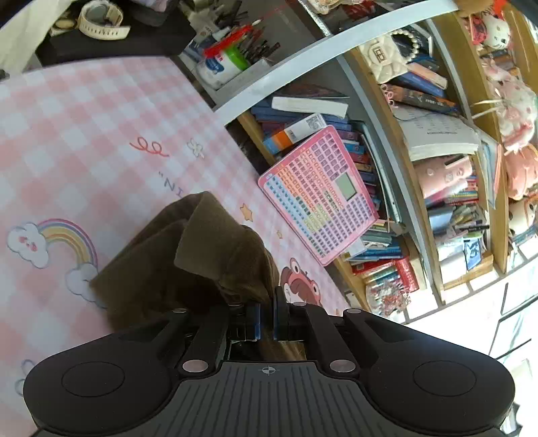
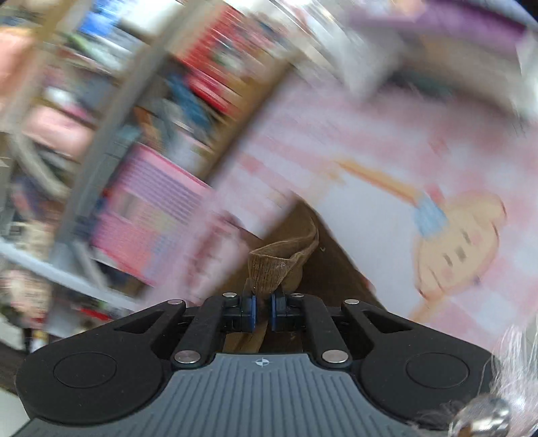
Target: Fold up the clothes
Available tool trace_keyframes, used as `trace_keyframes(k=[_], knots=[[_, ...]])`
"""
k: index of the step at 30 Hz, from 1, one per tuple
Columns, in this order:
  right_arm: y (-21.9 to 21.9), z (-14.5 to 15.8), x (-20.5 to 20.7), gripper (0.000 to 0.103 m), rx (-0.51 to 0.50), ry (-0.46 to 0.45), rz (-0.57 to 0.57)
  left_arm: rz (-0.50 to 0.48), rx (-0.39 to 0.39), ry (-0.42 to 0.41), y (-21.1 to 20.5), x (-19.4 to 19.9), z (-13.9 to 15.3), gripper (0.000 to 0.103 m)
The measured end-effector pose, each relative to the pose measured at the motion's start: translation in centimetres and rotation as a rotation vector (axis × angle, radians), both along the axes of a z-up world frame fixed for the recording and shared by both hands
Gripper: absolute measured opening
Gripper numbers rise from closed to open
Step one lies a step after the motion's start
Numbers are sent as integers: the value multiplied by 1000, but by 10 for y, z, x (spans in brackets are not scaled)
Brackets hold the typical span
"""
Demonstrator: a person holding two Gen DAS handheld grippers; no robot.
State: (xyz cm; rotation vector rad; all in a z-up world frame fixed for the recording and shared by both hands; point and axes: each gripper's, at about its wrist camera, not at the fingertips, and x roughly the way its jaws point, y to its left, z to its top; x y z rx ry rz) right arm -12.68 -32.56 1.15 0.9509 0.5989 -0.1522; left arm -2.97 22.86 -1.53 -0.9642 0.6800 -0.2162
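Note:
A dark brown garment (image 1: pixel 188 255) lies bunched on the pink checked table mat (image 1: pixel 84 134). My left gripper (image 1: pixel 267 319) is shut on a fold of it at its near right edge. In the right wrist view the same brown garment (image 2: pixel 272 269) shows a ribbed hem, and my right gripper (image 2: pixel 264 311) is shut on that hem, holding it above the mat (image 2: pixel 386 151). The right wrist view is heavily blurred.
A bookshelf (image 1: pixel 420 168) packed with books and plush toys stands along the table's far side. A pink keyboard toy (image 1: pixel 319 195) leans against it. A pen holder (image 1: pixel 232 50) and a white watch (image 1: pixel 101 20) sit at the far end.

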Motion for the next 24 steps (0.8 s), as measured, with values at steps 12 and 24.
trace_keyframes(k=[12, 24], knots=[[7, -61, -16, 17, -81, 261, -5, -4, 58, 196, 6, -12, -49, 11], [5, -64, -34, 35, 6, 330, -71, 108, -100, 286, 23, -15, -73, 43]])
